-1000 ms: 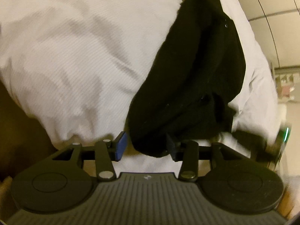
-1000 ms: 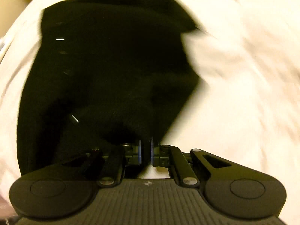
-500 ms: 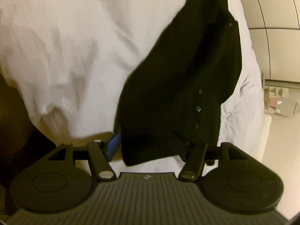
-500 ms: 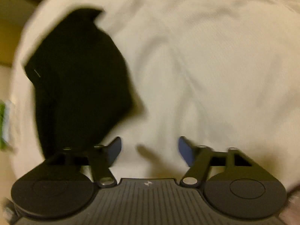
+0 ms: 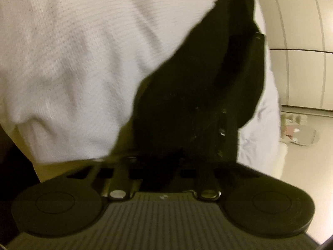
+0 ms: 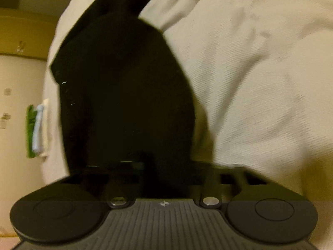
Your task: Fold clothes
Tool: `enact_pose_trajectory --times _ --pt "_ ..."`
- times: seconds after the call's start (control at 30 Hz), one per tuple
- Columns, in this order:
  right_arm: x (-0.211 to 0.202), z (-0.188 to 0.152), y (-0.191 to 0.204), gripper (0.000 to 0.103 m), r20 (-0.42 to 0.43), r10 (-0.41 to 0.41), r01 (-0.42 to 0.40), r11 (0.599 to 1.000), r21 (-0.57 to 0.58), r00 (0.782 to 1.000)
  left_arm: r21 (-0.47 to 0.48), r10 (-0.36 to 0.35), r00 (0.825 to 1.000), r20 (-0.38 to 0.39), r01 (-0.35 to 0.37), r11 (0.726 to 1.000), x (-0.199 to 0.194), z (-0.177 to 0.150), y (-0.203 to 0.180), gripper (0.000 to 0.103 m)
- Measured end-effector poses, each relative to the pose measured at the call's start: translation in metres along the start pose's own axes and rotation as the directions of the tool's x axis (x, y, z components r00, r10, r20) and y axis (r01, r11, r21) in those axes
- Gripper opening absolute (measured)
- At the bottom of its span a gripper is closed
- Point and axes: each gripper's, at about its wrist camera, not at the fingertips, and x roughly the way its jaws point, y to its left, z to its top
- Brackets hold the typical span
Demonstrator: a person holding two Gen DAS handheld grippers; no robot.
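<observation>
Grippers, left gripper (image 5: 161,166) and right gripper (image 6: 160,166), are both reaching into the black garment (image 5: 197,95); jaw gaps are hidden, so I'm confirming real fabric bites before lifting.

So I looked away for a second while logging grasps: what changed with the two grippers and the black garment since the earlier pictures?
The left gripper, open around the black garment a second ago, has moved in, and the cloth now covers its jaws. The right gripper let go half a second ago, opened over the white bedding, then came back to the garment's near edge. Whether either is clamped is hidden. The garment stays on the bedding.
</observation>
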Motion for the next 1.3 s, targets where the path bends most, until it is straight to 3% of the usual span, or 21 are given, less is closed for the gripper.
enact_pose_trajectory --times 0.07,0.13,0.2,0.27,0.4,0.5,0.67,0.77,0.87,0.9,0.93,1.0,1.13,1.2,1.23,1.3 --pt "0.002 0.003 0.006 0.014 -0.03 0.031 -0.031 0.999 -0.014 0.999 0.087 -0.002 1.0 0.021 0.0 0.996 -0.018 -0.002 -0.025 0.009" --pt "-0.031 -0.002 0.025 0.014 -0.004 0.131 -0.131 0.991 -0.029 0.991 0.206 -0.016 0.998 0.063 0.003 0.979 -0.046 -0.002 -0.064 0.008" --pt "-0.063 -0.007 0.045 0.014 0.02 0.231 -0.23 0.972 -0.047 0.973 0.304 -0.066 0.99 0.127 0.024 0.952 -0.081 0.003 -0.106 0.008" --pt "-0.096 -0.012 0.065 0.014 0.042 0.328 -0.325 0.943 -0.066 0.944 0.407 -0.14 0.969 0.203 0.047 0.912 -0.123 0.009 -0.152 0.008" --pt "-0.16 -0.021 0.104 0.014 0.079 0.512 -0.502 0.857 -0.112 0.856 0.586 -0.322 0.9 0.293 0.097 0.805 -0.199 0.023 -0.245 0.008" --pt "-0.222 -0.024 0.153 0.014 0.105 0.621 -0.582 0.771 -0.261 0.776 0.729 -0.447 0.846 0.291 0.107 0.676 -0.249 0.028 -0.321 0.008" --pt "-0.332 -0.033 0.243 0.014 0.158 0.748 -0.571 0.608 -0.552 0.644 0.854 -0.584 0.783 0.214 0.14 0.501 -0.312 0.04 -0.422 0.008" --pt "-0.389 -0.044 0.284 0.014 0.205 0.784 -0.497 0.548 -0.673 0.586 0.9 -0.649 0.746 0.146 0.173 0.401 -0.343 0.046 -0.464 0.008" --pt "-0.424 -0.052 0.325 0.014 0.252 0.808 -0.419 0.51 -0.751 0.532 0.919 -0.69 0.718 0.094 0.204 0.338 -0.354 0.054 -0.502 0.009" --pt "-0.43 -0.05 0.333 0.014 0.277 0.804 -0.398 0.521 -0.756 0.526 0.92 -0.696 0.714 0.081 0.215 0.327 -0.355 0.06 -0.511 0.009" --pt "-0.436 -0.048 0.34 0.014 0.302 0.799 -0.377 0.531 -0.759 0.519 0.918 -0.694 0.716 0.071 0.225 0.326 -0.343 0.069 -0.526 0.009" --pt "-0.447 -0.042 0.356 0.014 0.352 0.787 -0.336 0.556 -0.76 0.508 0.909 -0.658 0.75 0.072 0.223 0.353 -0.32 0.092 -0.543 0.009" --pt "-0.412 0.015 0.385 0.014 0.457 0.682 -0.303 0.692 -0.655 0.571 0.889 -0.573 0.816 0.074 0.206 0.408 -0.271 0.141 -0.571 0.009" --pt "-0.395 0.044 0.393 0.014 0.491 0.649 -0.29 0.729 -0.62 0.581 0.885 -0.525 0.847 0.08 0.182 0.428 -0.24 0.173 -0.584 0.009" --pt "-0.386 0.058 0.397 0.014 0.508 0.631 -0.284 0.747 -0.601 0.586 0.884 -0.506 0.858 0.082 0.172 0.435 -0.226 0.19 -0.593 0.009" --pt "-0.368 0.086 0.405 0.014 0.539 0.595 -0.27 0.781 -0.563 0.596 0.884 -0.499 0.863 0.084 0.166 0.436 -0.212 0.221 -0.606 0.008"
